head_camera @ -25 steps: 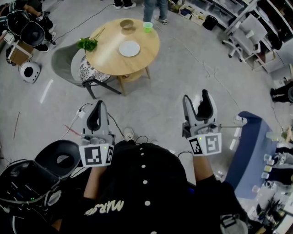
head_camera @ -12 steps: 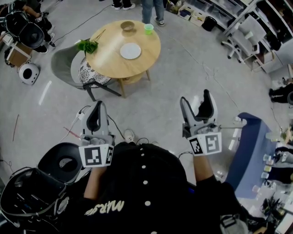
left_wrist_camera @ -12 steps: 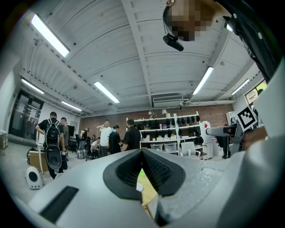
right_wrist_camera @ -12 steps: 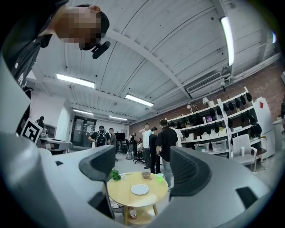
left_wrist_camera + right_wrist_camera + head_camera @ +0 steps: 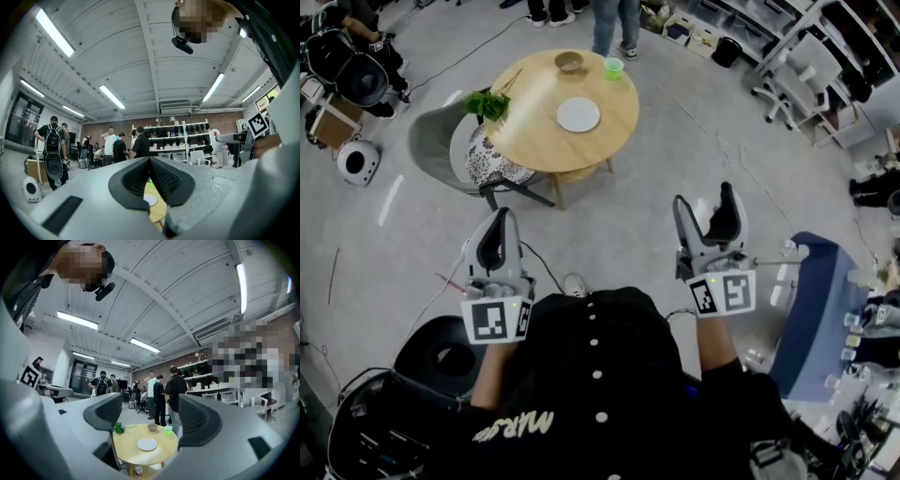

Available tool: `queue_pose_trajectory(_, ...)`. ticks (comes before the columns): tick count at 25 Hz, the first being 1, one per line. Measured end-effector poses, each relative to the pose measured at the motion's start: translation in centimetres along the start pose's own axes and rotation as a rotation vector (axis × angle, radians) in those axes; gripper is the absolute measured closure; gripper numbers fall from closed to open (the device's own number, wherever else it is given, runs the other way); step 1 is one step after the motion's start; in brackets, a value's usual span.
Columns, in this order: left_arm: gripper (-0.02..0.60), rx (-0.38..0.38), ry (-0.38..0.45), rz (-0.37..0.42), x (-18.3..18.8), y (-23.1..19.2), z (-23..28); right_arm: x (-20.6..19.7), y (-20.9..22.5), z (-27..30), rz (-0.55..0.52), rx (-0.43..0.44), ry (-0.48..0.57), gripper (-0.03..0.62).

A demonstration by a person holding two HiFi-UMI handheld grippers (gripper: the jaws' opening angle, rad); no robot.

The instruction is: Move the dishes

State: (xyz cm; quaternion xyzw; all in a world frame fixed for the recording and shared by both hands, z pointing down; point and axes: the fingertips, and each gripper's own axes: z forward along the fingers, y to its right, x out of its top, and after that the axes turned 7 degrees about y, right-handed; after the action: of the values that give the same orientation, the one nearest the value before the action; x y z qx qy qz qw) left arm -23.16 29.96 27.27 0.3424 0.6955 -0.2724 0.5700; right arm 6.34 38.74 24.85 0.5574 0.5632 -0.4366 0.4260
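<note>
A round wooden table [image 5: 530,141] stands some way ahead on the grey floor. It carries a white plate [image 5: 578,114], a brown bowl [image 5: 570,62], a green cup [image 5: 613,67] and a bunch of green leaves [image 5: 487,103]. My left gripper [image 5: 495,242] is held level with its pads together and nothing in it. The right gripper [image 5: 706,204] has just been opening and stands open and empty. The right gripper view frames the table [image 5: 126,453], plate [image 5: 146,444], bowl [image 5: 152,427] and cup [image 5: 168,430] between its jaws. The left gripper view shows only a sliver of the plate [image 5: 151,200].
A grey chair [image 5: 431,141] with a patterned cushion stands at the table's left side. Several people [image 5: 609,19] stand beyond it. A black round seat [image 5: 441,354] is at my lower left, a blue bench [image 5: 806,300] at my right, and a cable [image 5: 546,272] on the floor.
The right jaws have spread wider. The view has shifted: the table sits further right and higher, and the black seat has slid down the frame. Both grippers keep their places in the head view.
</note>
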Motion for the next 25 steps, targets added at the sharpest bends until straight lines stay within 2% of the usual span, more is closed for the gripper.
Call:
queue_pose_trajectory(5, 0.578, -0.025, -0.013, 0.000, -1.0, -2.5, 0.6, -1.1, -1.6, 0.9, -0.010, -0.022, -0.013, 0.227)
queue_pose_trajectory(11, 0.578, -0.047, -0.025, 0.002, -1.5, -2.1, 2.2, -1.8, -0.2, 1.6, 0.013, -0.053, -0.017, 0.230)
queue_pose_trajectory(16, 0.578, -0.032, -0.048, 0.003, -2.5, -3.2, 3.7, -3.3, 0.1, 4.1, 0.023, -0.032, -0.031, 0.230)
queue_pose_trajectory(20, 0.578, 0.003, -0.069, 0.002, -3.3, -3.9, 6.3, -4.1, 1.7, 6.7, 0.032, -0.013, -0.036, 0.230)
queue_pose_trajectory(25, 0.578, 0.011, -0.052, 0.014, -4.2, -3.4, 12.0, -5.8, 5.4, 11.1, 0.043, 0.002, -0.033, 0.230)
